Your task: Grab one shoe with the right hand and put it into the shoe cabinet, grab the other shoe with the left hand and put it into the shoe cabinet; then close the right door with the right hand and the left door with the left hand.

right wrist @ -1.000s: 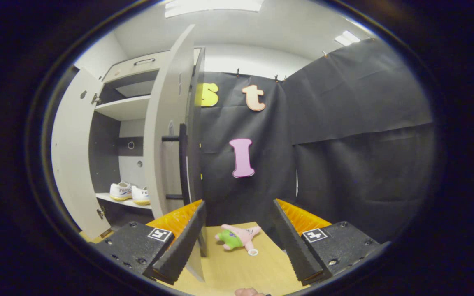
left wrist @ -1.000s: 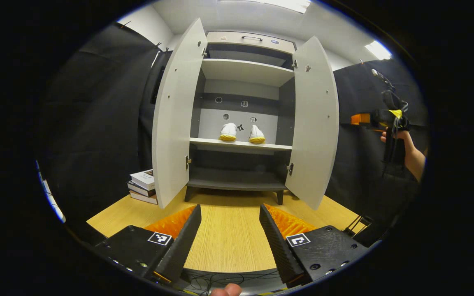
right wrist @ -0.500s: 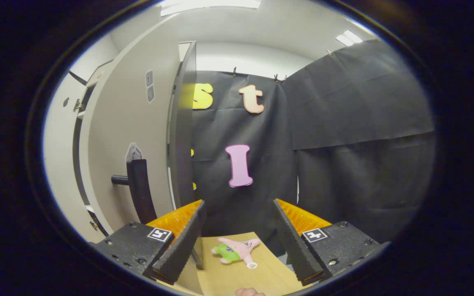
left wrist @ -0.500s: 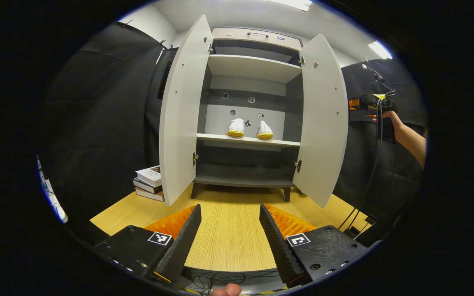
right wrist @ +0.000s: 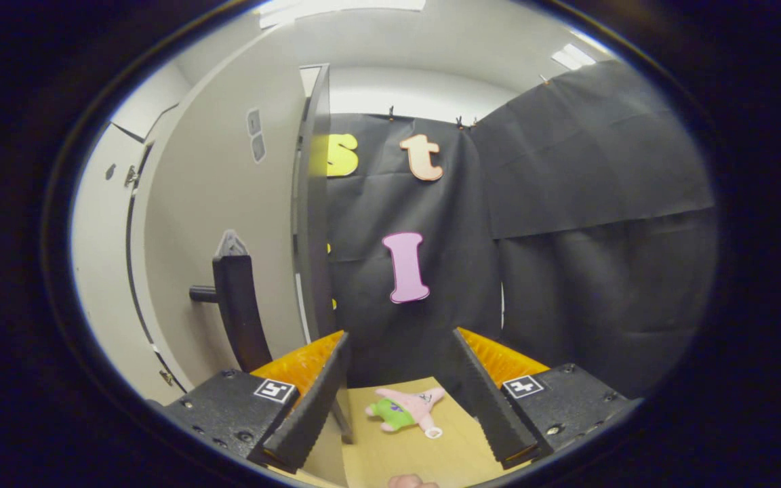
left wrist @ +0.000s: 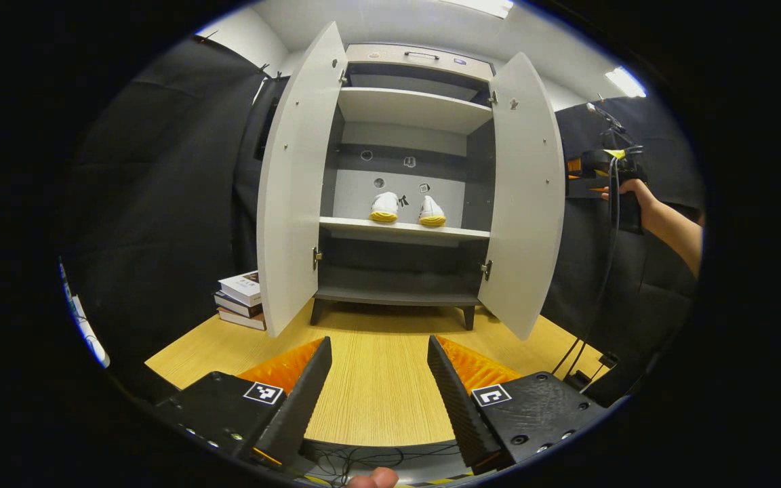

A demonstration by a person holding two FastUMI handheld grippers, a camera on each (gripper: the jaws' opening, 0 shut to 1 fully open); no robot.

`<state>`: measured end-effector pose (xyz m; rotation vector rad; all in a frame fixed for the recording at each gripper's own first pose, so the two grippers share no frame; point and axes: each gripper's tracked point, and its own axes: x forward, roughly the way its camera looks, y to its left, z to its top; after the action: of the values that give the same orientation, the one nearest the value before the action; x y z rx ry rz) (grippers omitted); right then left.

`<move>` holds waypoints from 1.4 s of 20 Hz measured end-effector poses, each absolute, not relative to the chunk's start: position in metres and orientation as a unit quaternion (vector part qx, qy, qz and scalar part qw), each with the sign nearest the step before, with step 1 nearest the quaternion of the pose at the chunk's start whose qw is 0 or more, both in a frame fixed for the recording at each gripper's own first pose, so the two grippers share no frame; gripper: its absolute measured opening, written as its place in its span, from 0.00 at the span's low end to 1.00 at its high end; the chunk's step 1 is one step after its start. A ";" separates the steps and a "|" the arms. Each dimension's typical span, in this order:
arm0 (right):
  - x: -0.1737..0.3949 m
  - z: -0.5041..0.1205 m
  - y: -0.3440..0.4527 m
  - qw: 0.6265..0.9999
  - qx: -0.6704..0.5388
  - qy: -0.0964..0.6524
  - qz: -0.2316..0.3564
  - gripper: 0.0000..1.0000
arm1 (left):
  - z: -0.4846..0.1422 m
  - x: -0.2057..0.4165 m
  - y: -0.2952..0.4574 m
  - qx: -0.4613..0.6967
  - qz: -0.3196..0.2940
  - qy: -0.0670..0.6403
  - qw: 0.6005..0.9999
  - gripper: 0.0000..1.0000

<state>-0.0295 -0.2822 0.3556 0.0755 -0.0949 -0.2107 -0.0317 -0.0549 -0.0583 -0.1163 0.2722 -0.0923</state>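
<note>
My right gripper [right wrist: 397, 400], fingers spread and empty, sits beside the right door [right wrist: 228, 203]; pushing off-centre, I could catch its black handle [right wrist: 238, 305] and jam it.

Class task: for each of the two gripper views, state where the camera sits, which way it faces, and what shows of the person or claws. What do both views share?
Left gripper view: rides the left claw, faces the open shoe cabinet head-on; right claw and hand at right.
Right gripper view: rides the right claw, beside the right door, facing the booth wall.
Shared: the right door.
</note>
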 end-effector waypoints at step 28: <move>-0.067 0.334 -0.080 0.996 0.004 -0.074 0.038 0.99 | -0.069 -0.045 0.011 -0.049 0.018 0.150 0.987 0.86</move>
<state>-0.0668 -0.0803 0.3342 0.0080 -0.1486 0.0766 -0.0452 0.0113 -0.0692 -0.0991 0.3022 0.0368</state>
